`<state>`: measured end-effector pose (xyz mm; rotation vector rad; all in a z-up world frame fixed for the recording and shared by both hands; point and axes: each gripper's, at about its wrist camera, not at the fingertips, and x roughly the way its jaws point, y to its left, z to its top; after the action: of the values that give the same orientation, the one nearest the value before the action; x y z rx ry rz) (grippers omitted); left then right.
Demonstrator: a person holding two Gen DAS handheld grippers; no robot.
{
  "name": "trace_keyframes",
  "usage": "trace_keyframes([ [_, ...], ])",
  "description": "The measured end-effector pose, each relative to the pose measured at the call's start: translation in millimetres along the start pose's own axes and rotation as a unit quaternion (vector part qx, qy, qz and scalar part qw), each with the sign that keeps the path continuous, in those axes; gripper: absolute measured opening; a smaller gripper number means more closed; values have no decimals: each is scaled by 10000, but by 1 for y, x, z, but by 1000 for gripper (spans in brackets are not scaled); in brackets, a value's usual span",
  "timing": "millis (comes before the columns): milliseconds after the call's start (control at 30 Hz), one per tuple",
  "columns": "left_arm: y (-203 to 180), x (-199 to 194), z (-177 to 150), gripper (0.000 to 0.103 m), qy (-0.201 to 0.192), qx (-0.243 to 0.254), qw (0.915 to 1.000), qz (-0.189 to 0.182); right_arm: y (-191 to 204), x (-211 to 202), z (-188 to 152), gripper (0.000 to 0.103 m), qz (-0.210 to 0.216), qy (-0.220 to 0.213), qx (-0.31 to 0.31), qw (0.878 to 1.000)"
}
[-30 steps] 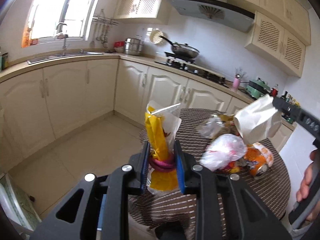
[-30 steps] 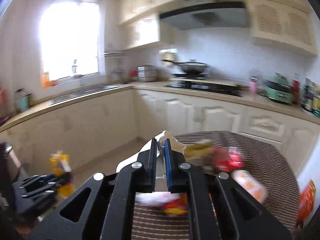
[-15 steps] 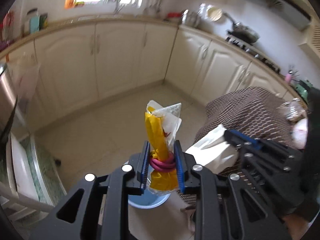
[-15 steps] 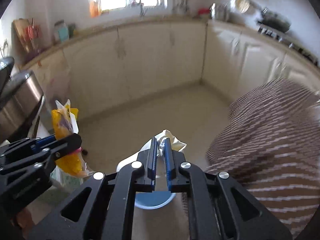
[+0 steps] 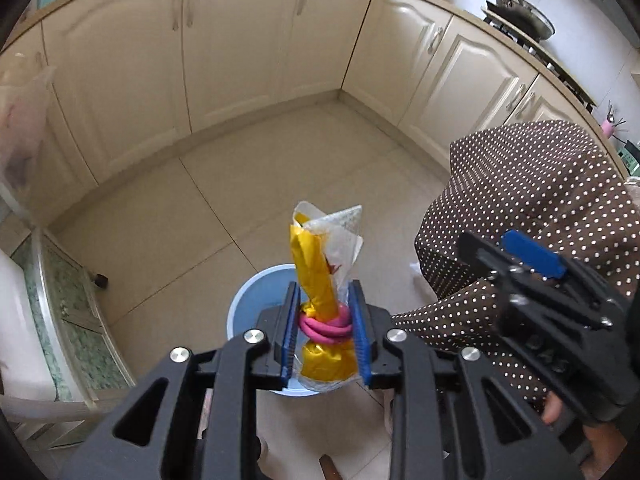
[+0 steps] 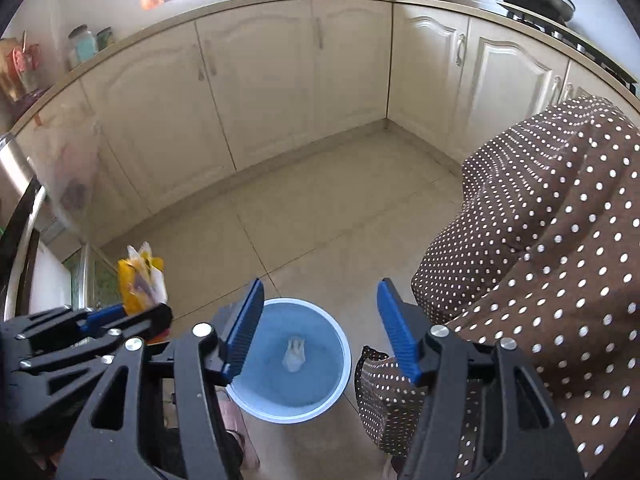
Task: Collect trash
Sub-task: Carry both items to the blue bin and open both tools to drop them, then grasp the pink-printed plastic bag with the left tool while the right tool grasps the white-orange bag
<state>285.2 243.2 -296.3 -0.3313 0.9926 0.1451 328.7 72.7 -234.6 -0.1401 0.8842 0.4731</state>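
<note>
My left gripper is pinching a yellow snack bag wrapped in clear plastic and bound with pink rubber bands, the blue pads pressed against its sides at the banded waist so the bag stands upright between them. It hangs directly above a blue bucket on the tiled floor, whose rim shows just behind and below the bag in the left wrist view. My right gripper has its jaws spread wide, having just been opening, and nothing is between the pads. Through that gap I look straight down into the bucket, where a crumpled white tissue lies on the bottom, well clear of the fingers. From the right wrist view the left gripper and its bag sit off to the left of the bucket's rim. A table draped in a brown polka-dot tablecloth stands just to the right of the bucket, its cloth hanging near the rim. Cream cabinets line the far walls, with a pan on the stove at the upper right.
</note>
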Motion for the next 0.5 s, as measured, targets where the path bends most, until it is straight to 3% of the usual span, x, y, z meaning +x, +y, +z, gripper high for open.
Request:
trace_keyframes([
  [167, -9, 8, 9, 28, 16, 64, 10000, -18, -2, -14, 5, 64, -79, -255, -5, 9996],
  [233, -11, 3, 11, 44, -61, 74, 9999, 36, 0, -19, 7, 66, -134, -338, -56, 9993],
  [267, -11, -2, 11, 57, -145, 62, 9998, 74, 1, -22, 8, 66, -170, -381, -85, 9991],
  [300, -12, -8, 11, 62, -230, 61, 9996, 120, 0, -25, 9, 67, -176, -433, -81, 9989],
  [500, -16, -49, 11, 65, -526, 45, 9983, 235, 6, -60, 18, 70, -221, -767, -121, 9967],
])
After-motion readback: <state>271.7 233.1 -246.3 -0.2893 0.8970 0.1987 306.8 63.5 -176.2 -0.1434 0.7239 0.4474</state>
